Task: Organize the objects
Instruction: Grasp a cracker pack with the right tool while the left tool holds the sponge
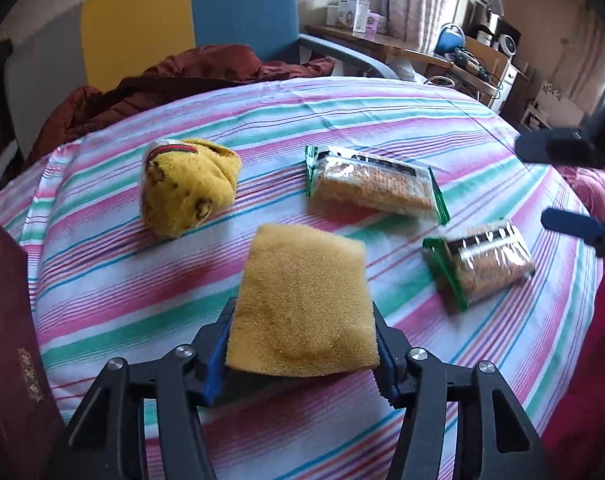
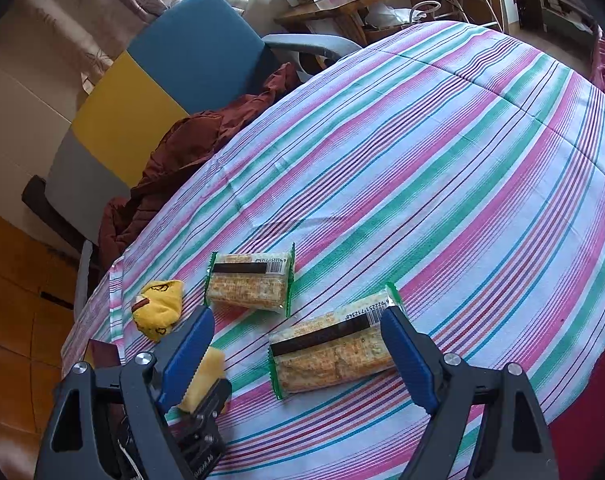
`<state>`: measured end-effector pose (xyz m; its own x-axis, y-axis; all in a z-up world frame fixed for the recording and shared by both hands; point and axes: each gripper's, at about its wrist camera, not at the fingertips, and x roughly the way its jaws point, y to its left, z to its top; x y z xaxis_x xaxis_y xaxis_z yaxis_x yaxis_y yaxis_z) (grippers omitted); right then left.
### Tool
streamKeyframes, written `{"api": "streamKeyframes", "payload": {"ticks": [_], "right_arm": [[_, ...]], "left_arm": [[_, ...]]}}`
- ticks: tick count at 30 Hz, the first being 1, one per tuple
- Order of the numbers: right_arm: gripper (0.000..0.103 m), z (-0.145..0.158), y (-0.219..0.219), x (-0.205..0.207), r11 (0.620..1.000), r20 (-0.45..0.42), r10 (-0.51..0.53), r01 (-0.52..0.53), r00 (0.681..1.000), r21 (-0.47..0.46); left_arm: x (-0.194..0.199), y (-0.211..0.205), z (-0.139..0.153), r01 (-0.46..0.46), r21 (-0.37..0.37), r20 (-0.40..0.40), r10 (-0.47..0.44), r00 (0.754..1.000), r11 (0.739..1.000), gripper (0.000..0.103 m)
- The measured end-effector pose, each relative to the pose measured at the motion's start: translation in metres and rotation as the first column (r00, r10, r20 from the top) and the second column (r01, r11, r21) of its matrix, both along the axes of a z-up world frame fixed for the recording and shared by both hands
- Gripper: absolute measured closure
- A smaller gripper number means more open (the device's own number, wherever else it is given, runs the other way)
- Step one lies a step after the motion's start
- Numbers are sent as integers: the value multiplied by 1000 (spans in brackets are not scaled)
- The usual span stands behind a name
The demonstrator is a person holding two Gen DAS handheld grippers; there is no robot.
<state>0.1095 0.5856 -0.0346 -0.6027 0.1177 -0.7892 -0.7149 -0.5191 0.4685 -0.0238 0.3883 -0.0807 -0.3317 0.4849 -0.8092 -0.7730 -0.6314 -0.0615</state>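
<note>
Left tongs (image 1: 302, 344): black angular linkage arms, joined by round silver screws; blue finger pads with serrated inner edges are seen. Right tongs (image 2: 298, 356): same black frame, triangular cut-outs in the outer arms, silver screws, long blue ribbed pads (image 2: 408, 364). No skin or sleeve is visible.

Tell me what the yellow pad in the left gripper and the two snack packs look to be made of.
Yellow pad: probably sponge or terry cloth; matte, grainy, porous-looking surface, soft rounded edges.
Nearer snack pack and farther snack pack: thin clear plastic film, glossy with glare patches, green crimped ends, printed barcode; crackers show through.
</note>
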Motion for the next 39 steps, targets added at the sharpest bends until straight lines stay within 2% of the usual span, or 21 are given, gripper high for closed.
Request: {"api": "streamKeyframes", "payload": {"ticks": [5, 23, 26, 29, 31, 33, 37, 39], "right_arm": [[16, 0, -1, -2, 1000, 29, -5, 5, 1000, 19], [16, -4, -7, -11, 999, 87, 23, -27, 996, 37], [16, -6, -10, -16, 998, 108, 51, -56, 993, 41], [16, -5, -19, -29, 989, 160, 117, -130, 980, 77], [16, -3, -26, -45, 969, 207, 195, -221, 959, 111], [16, -3, -34, -66, 926, 285, 281, -337, 917, 172], [16, -5, -44, -102, 802, 402, 404, -529, 822, 276], [16, -11, -48, -121, 726, 468, 450, -617, 760, 304]], "left_arm": [[9, -8, -1, 11, 9, -40, -11, 999, 1000, 45], [9, -12, -5, 16, 45, -53, -13, 998, 999, 44], [9, -12, -5, 16, 47, -51, -14, 999, 999, 44], [8, -12, -5, 16, 51, -47, -14, 999, 999, 44], [8, -11, -5, 16, 53, -45, -14, 999, 998, 44], [8, -12, -5, 16, 56, -42, -14, 999, 998, 44], [7, -13, -5, 16, 61, -36, -14, 999, 998, 44], [7, -13, -5, 17, 63, -32, -15, 999, 998, 44]]}}
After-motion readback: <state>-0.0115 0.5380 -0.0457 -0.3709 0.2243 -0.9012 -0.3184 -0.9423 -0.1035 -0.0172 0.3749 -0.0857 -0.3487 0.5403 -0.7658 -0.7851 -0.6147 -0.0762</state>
